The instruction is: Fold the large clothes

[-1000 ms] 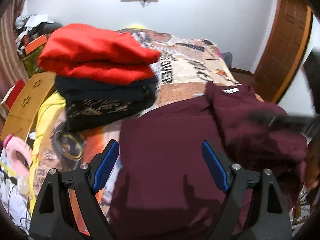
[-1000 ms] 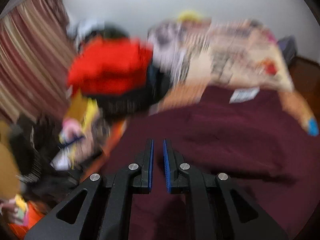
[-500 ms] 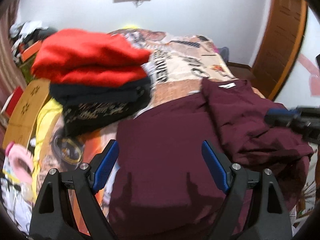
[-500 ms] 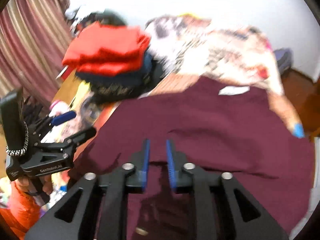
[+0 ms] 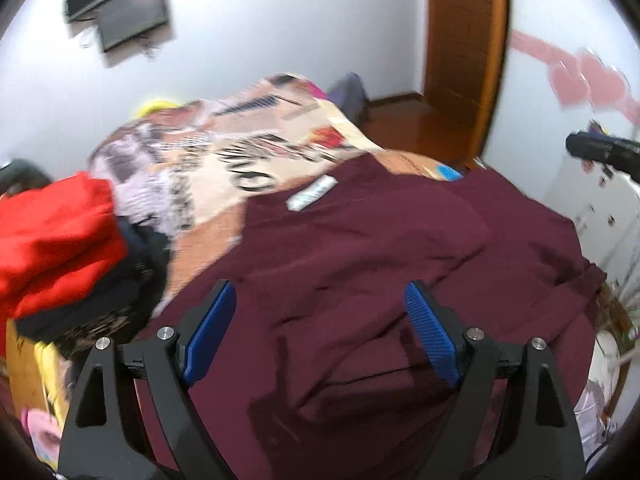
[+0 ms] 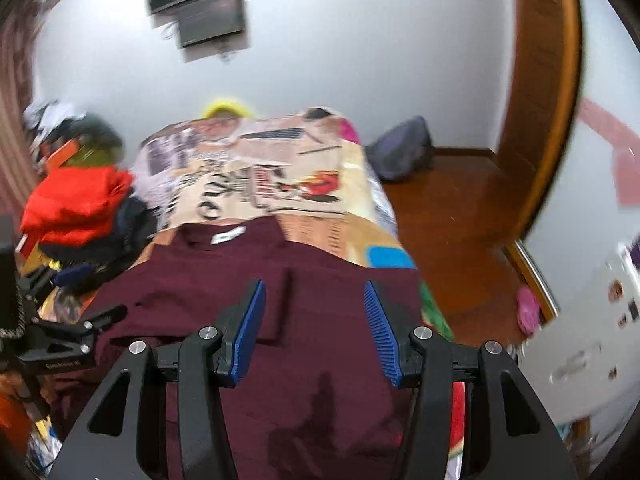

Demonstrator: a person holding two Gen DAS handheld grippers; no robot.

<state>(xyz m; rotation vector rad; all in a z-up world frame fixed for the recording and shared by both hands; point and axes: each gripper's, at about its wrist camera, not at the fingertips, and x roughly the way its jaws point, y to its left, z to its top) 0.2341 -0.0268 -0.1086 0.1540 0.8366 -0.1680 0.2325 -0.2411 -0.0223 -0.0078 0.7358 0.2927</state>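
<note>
Two grippers hang over a soft maroon garment lying creased across the middle of a printed bedspread, a white label at its collar. The left gripper, lower centre of its view, stands spread wide with nothing between its ribbed blue pads. The right gripper has just been opening; its jaws are apart and empty. Folded red fleece tops a stack at left.

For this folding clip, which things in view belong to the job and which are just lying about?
Job:
maroon garment, spread on the bed
left gripper, open
right gripper, just opened, nothing between its fingers

Lying about:
red and dark folded pile
purple bag
wall screen
</note>
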